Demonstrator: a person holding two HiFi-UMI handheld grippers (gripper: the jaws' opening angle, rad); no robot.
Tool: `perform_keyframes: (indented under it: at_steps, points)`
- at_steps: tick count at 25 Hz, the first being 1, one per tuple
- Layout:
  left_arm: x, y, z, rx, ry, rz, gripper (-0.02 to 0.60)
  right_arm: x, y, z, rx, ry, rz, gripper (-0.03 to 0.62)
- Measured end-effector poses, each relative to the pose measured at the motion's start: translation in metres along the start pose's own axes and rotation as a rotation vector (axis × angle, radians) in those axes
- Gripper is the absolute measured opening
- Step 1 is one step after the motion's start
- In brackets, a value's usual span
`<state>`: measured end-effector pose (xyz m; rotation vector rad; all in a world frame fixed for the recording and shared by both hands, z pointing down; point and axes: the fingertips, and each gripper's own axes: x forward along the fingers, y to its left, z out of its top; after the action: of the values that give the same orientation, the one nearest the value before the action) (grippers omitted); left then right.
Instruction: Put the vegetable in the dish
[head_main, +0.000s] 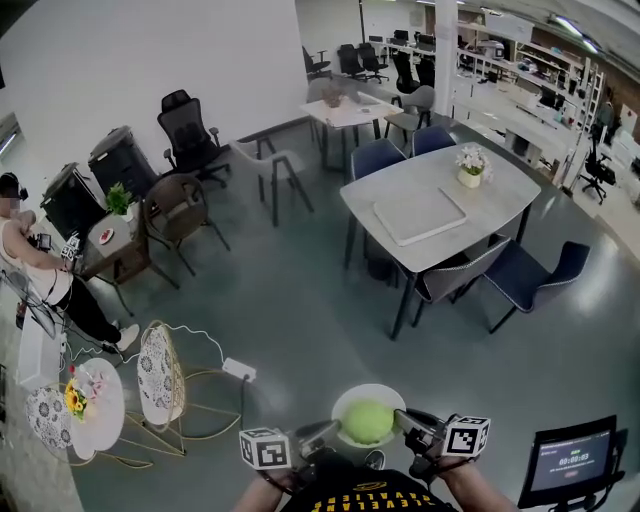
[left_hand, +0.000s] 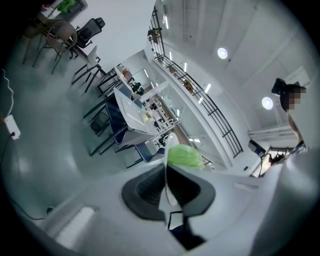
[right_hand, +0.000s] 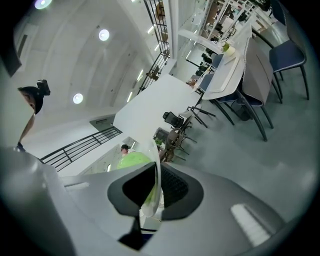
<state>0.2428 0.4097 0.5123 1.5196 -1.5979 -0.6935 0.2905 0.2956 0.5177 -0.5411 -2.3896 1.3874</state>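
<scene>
We see the left gripper with its jaws pressed together on the rim of the white dish, which runs edge-on between the two dark pads. The right gripper does the same from the opposite side, its jaws clamped on the dish rim with the thin white edge standing between them.

In the head view we find both grippers at the bottom edge of the frame. The left one is on the dish's left rim and the right one on its right rim, each with its marker cube turned up toward us. The dish hangs in the air between them, above the grey floor.

The vegetable, a round pale-green ball, sits in the middle of the dish and fills most of it. We think it may be a small cabbage or lettuce, but its surface is too soft in the pictures to be sure.

Further out, a pale table stands well apart. A flat board lies near its near edge, a pot of white flowers stands toward its far side, and blue chairs are around it. At the left edge a person sits by a small table, and a dark screen shows in the lower right corner.
</scene>
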Motion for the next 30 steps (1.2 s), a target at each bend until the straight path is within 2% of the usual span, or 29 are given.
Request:
perform_keyframes:
  at_steps: [7, 14, 21, 30]
  points:
    - [0.042, 0.011, 0.025, 0.007, 0.048, -0.018, 0.015, -0.003, -0.025, 0.036, 0.013, -0.049, -0.019, 0.028]
    - [0.082, 0.030, 0.060, 0.007, 0.119, -0.083, 0.015, 0.005, -0.048, 0.074, 0.025, -0.128, -0.086, 0.029]
    - [0.114, 0.061, 0.133, 0.012, 0.162, -0.127, 0.014, 0.050, -0.070, 0.135, 0.029, -0.172, -0.132, 0.031]
    - [0.106, 0.117, 0.215, -0.007, 0.169, -0.161, 0.014, 0.137, -0.081, 0.177, 0.019, -0.170, -0.169, 0.031]
